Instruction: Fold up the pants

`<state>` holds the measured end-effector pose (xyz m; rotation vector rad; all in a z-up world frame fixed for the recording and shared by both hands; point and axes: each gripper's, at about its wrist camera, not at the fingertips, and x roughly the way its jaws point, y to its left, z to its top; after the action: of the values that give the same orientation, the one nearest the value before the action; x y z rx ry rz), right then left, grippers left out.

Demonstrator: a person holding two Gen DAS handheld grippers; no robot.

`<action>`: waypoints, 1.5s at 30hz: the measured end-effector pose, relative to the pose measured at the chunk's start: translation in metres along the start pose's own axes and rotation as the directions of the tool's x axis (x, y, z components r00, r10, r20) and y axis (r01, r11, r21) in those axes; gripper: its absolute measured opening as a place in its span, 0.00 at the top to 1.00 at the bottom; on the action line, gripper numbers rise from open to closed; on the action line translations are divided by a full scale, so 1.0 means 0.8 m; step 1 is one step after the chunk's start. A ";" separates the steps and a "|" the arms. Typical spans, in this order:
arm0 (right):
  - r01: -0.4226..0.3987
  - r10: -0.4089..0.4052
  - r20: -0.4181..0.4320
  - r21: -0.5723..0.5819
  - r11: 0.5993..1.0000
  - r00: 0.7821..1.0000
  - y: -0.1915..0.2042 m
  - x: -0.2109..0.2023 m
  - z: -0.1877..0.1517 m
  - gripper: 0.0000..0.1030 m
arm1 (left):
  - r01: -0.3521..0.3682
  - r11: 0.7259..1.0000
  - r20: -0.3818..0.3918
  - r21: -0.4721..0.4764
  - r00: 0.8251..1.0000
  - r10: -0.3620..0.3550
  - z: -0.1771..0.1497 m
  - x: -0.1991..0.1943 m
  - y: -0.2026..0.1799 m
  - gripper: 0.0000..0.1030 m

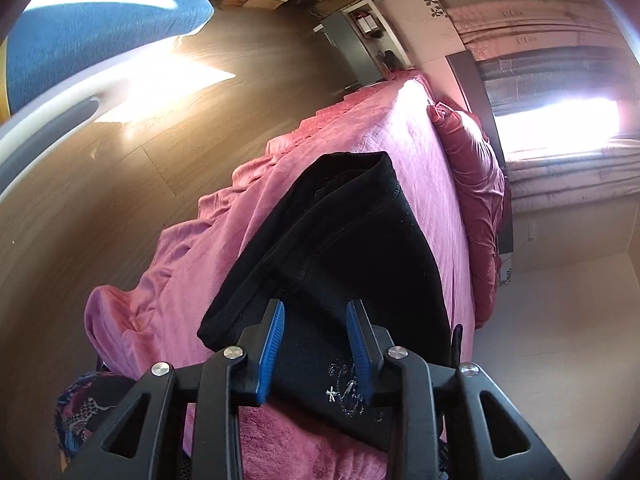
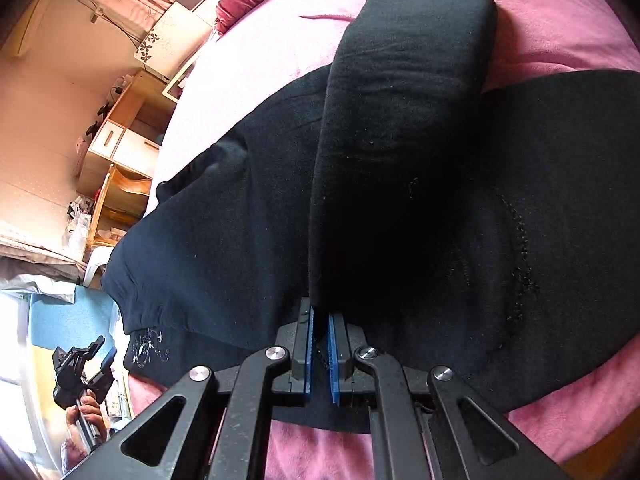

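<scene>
Holding steady on the pants (image 2: 248, 216): right hand-held gripper (image 2: 321, 344) is clenched on a fold of the black cloth, blue fingers (image 2: 308, 356) nearly together with a thin bit of fabric pinched between them. From that pinch a doubled-over leg runs away from the gripper across the rest of the pants, its rounded far end resting on the pink bedspread (image 2: 560, 20).

Left hand-held gripper (image 1: 316, 338) is released: blue pads (image 1: 272, 344) stand apart, no cloth pressed between them (the pants lie below the gap; contact can't be told). In the right wrist view that left gripper (image 2: 86, 372) sits off the pants' near-left corner, gripped by a hand (image 2: 86, 412).

Pants lie on the bed, dark mass spread over the bedspread, near the bed's edge toward the wooden floor (image 1: 120, 184). Silver embroidery (image 1: 352, 392) on the pants shows just beside the left gripper's right pad. A seam with stitching runs along the pants beyond the left gripper.

Dark red pillow (image 1: 472, 184) lies at the head of the bed, past the pants. Blue chair (image 1: 100, 32) stands on the floor, well apart from the pants.
</scene>
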<state>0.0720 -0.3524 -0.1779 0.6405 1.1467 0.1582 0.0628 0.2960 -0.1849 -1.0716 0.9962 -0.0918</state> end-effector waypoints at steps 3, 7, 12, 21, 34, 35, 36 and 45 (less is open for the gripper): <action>-0.003 0.003 0.001 0.013 1.000 1.000 0.000 0.005 0.003 0.94 | -0.023 1.000 -0.018 -0.004 1.000 0.023 0.003 0.017 -0.005 0.65; -0.003 0.004 -0.006 0.042 0.999 1.000 -0.009 0.006 0.003 0.93 | -0.086 0.996 -0.029 -0.037 0.996 0.085 0.014 0.043 -0.003 0.65; -0.003 0.004 -0.013 0.054 0.999 1.000 -0.018 0.007 0.011 0.93 | -0.121 0.989 -0.026 -0.089 0.993 0.119 0.026 0.064 0.001 0.78; -0.050 0.052 0.076 -0.033 0.998 0.996 0.016 -0.053 0.016 0.94 | -0.042 0.996 0.085 0.078 0.996 0.036 0.034 0.001 -0.067 0.93; 0.008 -0.008 0.009 -0.053 0.999 1.000 -0.009 -0.061 -0.053 0.94 | -0.142 0.987 0.013 0.075 0.990 0.142 -0.008 -0.020 -0.013 0.93; 0.012 -0.012 0.006 -0.051 0.999 1.000 -0.011 -0.058 -0.053 0.94 | -0.146 0.987 0.012 0.073 0.989 0.145 -0.010 -0.021 -0.009 0.93; 0.020 -0.020 0.000 -0.051 0.998 1.000 -0.013 -0.054 -0.053 0.94 | -0.151 0.986 0.008 0.075 0.989 0.150 -0.013 -0.021 -0.006 0.93; 0.096 -0.102 -0.069 -0.087 0.992 0.992 -0.026 -0.015 -0.055 0.94 | -0.241 0.965 -0.018 0.103 0.970 0.244 -0.029 -0.012 0.012 0.93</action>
<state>0.0241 -0.3572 -0.1906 0.5064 1.2339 0.1454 0.0375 0.2898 -0.1885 -0.8524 1.1315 0.0417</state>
